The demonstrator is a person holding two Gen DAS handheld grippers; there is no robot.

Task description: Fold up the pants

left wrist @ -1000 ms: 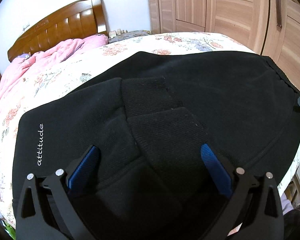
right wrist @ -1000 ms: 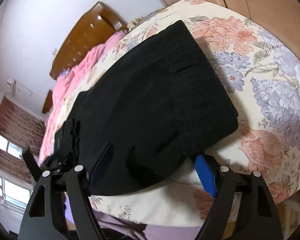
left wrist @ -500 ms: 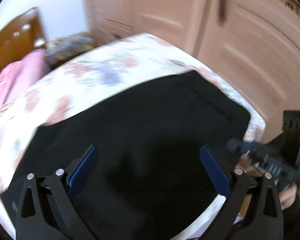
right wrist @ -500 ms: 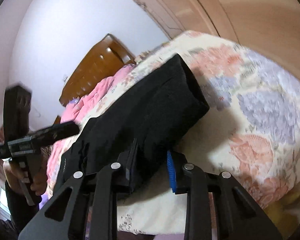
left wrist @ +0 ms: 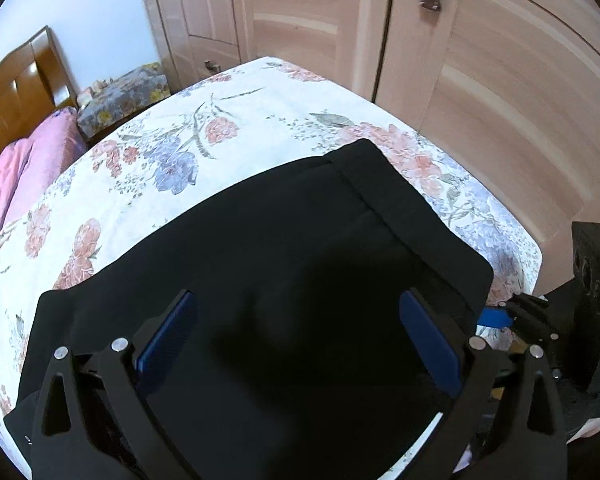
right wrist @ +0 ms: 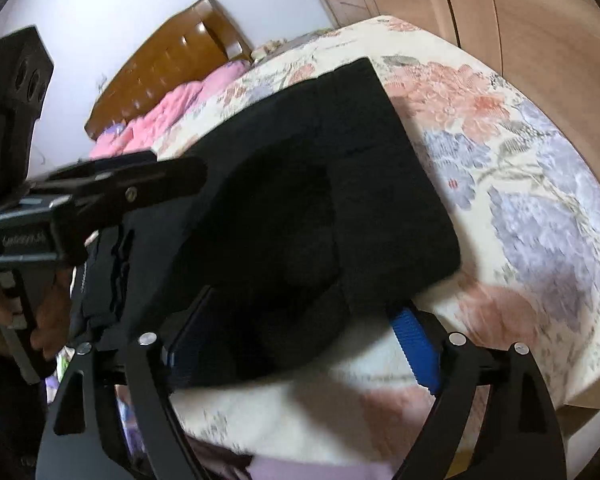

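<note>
My right jaws [right wrist: 300,354] have just been opening, spread wide with a pants corner between, not pinched | left jaws [left wrist: 296,346] spread wide, empty, over the pants [left wrist: 260,280] | pants lie folded on the bed [left wrist: 148,152], near its edge, probably let go to rest.

The black pants [left wrist: 308,264] are seen folded into a thick, roughly rectangular stack, laid flat on the bed [left wrist: 220,120] near its foot corner. A stitched band crosses the stack's far end. The near end of the stack reaches the bed's near edge.
</note>
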